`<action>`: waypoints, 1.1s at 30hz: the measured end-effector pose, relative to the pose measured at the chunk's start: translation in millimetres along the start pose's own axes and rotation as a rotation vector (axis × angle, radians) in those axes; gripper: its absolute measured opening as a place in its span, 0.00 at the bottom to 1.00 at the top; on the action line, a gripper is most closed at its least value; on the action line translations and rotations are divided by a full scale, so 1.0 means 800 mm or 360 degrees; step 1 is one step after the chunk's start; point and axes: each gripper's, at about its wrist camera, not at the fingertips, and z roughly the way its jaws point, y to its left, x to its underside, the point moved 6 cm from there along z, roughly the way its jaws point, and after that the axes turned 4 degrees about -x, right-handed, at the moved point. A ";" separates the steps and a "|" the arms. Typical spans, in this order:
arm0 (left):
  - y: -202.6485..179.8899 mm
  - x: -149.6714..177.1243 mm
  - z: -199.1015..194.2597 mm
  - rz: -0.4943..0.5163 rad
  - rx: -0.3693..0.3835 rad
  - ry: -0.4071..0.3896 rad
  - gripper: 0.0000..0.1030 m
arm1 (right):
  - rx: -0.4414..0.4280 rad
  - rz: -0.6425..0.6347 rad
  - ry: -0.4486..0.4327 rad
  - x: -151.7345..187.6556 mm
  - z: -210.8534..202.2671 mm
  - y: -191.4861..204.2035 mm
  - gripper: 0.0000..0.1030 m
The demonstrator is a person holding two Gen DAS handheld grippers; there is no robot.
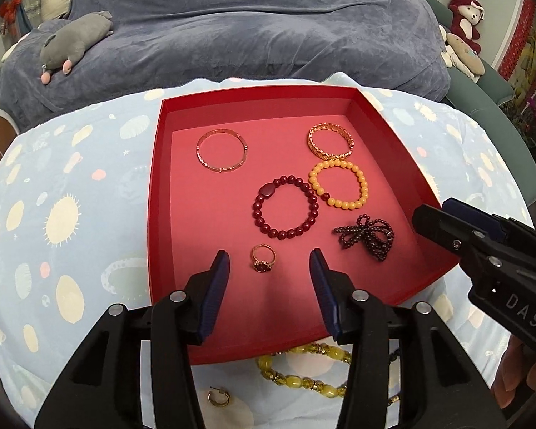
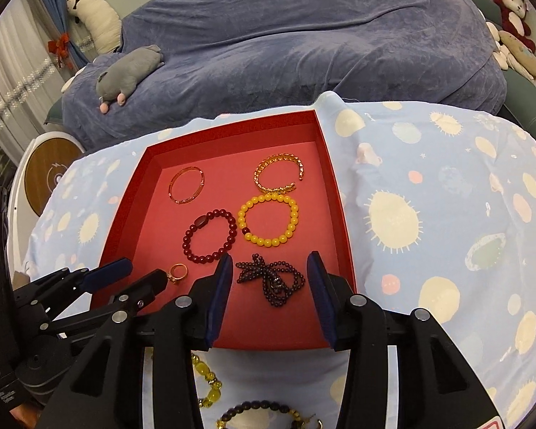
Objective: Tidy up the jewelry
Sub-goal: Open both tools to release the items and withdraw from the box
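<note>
A red tray (image 1: pixel 160 193) (image 2: pixel 339 214) lies on the patterned cloth. In it lie a thin gold bangle (image 1: pixel 221 154) (image 2: pixel 186 185), a wide gold bracelet (image 1: pixel 330 140) (image 2: pixel 278 176), a yellow bead bracelet (image 1: pixel 338 185) (image 2: pixel 268 220), a dark red bead bracelet (image 1: pixel 286 211) (image 2: pixel 210 235), a dark bead string (image 1: pixel 366 236) (image 2: pixel 271 279) and a gold ring with a red stone (image 1: pixel 263 258) (image 2: pixel 178 273). My left gripper (image 1: pixel 269 264) is open, with the ring between its fingers. My right gripper (image 2: pixel 268 268) is open over the dark bead string.
Outside the tray's near edge lie a yellow bead necklace (image 1: pixel 296 371) (image 2: pixel 207 379), a small gold hoop earring (image 1: pixel 219 397) and a dark bead bracelet (image 2: pixel 257 411). A blue blanket with a grey plush toy (image 1: pixel 71 39) (image 2: pixel 128 71) lies behind the table.
</note>
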 end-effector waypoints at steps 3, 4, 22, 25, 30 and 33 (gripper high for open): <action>-0.002 0.004 -0.017 -0.0001 -0.0001 -0.0023 0.44 | -0.0009 -0.0008 -0.0012 0.010 -0.016 0.006 0.42; -0.002 0.006 -0.022 0.0000 -0.0001 -0.0030 0.44 | -0.0010 -0.0012 -0.0016 0.014 -0.022 0.008 0.42; 0.045 0.132 -0.083 -0.0174 -0.0071 0.0015 0.50 | 0.0045 0.0007 0.0122 0.164 -0.078 0.003 0.42; 0.048 0.160 -0.085 -0.0169 -0.0091 0.0044 0.50 | 0.0054 0.0009 0.0150 0.186 -0.082 0.003 0.42; 0.048 0.194 -0.089 -0.0179 -0.0101 0.0064 0.50 | 0.0060 0.0010 0.0184 0.215 -0.085 0.004 0.42; 0.047 0.210 -0.090 -0.0187 -0.0108 0.0069 0.50 | 0.0063 0.0003 0.0202 0.230 -0.086 0.006 0.42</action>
